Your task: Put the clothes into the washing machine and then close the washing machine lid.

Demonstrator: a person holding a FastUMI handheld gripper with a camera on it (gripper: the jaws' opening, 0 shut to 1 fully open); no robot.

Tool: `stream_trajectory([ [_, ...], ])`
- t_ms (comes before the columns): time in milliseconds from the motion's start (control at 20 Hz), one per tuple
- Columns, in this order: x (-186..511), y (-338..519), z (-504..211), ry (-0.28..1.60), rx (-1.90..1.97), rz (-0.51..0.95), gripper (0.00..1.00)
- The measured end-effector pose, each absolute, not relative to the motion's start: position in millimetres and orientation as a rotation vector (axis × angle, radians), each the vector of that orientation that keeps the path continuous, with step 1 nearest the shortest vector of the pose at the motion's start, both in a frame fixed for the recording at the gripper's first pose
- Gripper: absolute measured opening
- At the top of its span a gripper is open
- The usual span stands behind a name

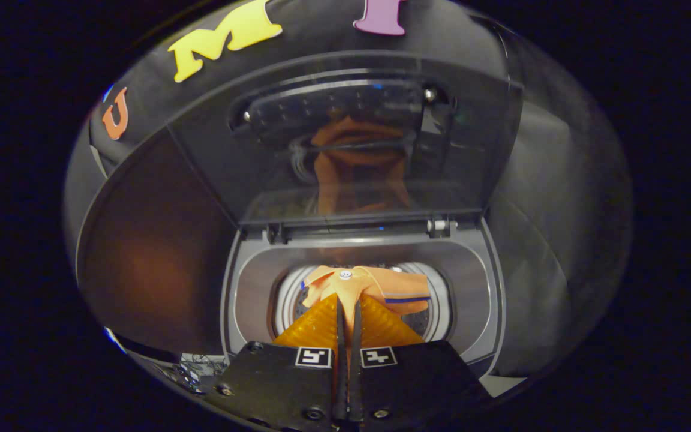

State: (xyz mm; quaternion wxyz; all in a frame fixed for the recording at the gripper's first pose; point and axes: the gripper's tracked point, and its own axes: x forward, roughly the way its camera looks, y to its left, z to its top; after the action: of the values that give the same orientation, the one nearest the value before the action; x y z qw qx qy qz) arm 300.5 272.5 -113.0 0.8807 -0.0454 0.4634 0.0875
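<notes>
I am holding my gripper nearly closed, both fingers pinching a fold of the orange shirt, which is hanging just ahead of the fingertips over the mouth of the drum. Around the drum, the grey rim of the washing machine is lying open to me. Beyond it, the lid is standing upright on its hinge. For a clean release, I am judging that the shirt should be lowered fully below the rim before the fingers part, so no sleeve is draping over the edge and blocking the lid.
</notes>
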Motion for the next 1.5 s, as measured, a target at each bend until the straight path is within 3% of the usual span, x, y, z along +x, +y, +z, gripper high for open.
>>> stream_trajectory([
  [300, 277, 261, -151, 1.1, -0.083, 0.153, 0.05],
  [650, 280, 257, -147, 1.097, -0.109, 0.132, 0.05],
  [850, 276, 257, -148, 1.106, -0.096, 0.133, 0.11],
  [900, 275, 257, -147, 1.104, -0.1, 0.143, 0.16],
  [1150, 275, 244, -144, 1.079, -0.135, 0.117, 0.88],
  [1500, 275, 232, -140, 1.053, -0.14, 0.09, 0.86],
])
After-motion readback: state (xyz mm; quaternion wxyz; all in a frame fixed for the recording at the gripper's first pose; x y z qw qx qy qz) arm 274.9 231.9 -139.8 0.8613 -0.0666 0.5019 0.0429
